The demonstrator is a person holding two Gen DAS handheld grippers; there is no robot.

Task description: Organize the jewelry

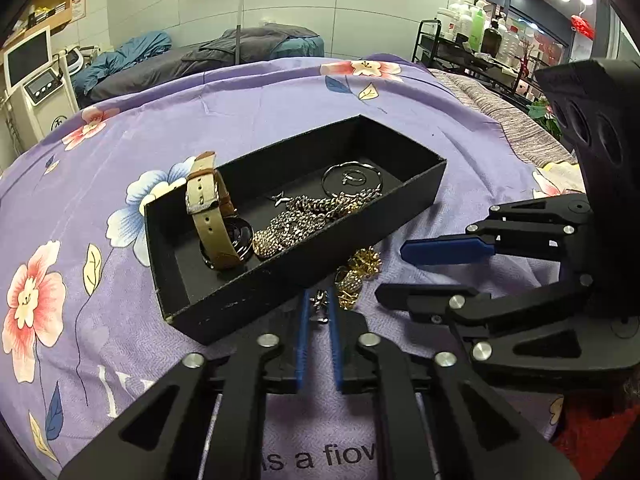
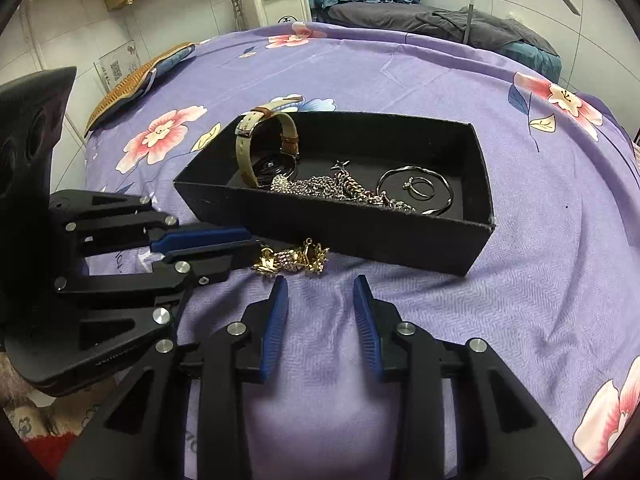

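Gold brooch cluster along box front; left tool pinching silver piece, right tool spread.

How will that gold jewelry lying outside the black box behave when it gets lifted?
The gold jewelry looks like a loose tangle of small linked pieces, so it will probably hang limp and swing. Its polished metal may slip from the left tool, which is nearly shut on a small piece. Dangling parts could catch on the black box wall.
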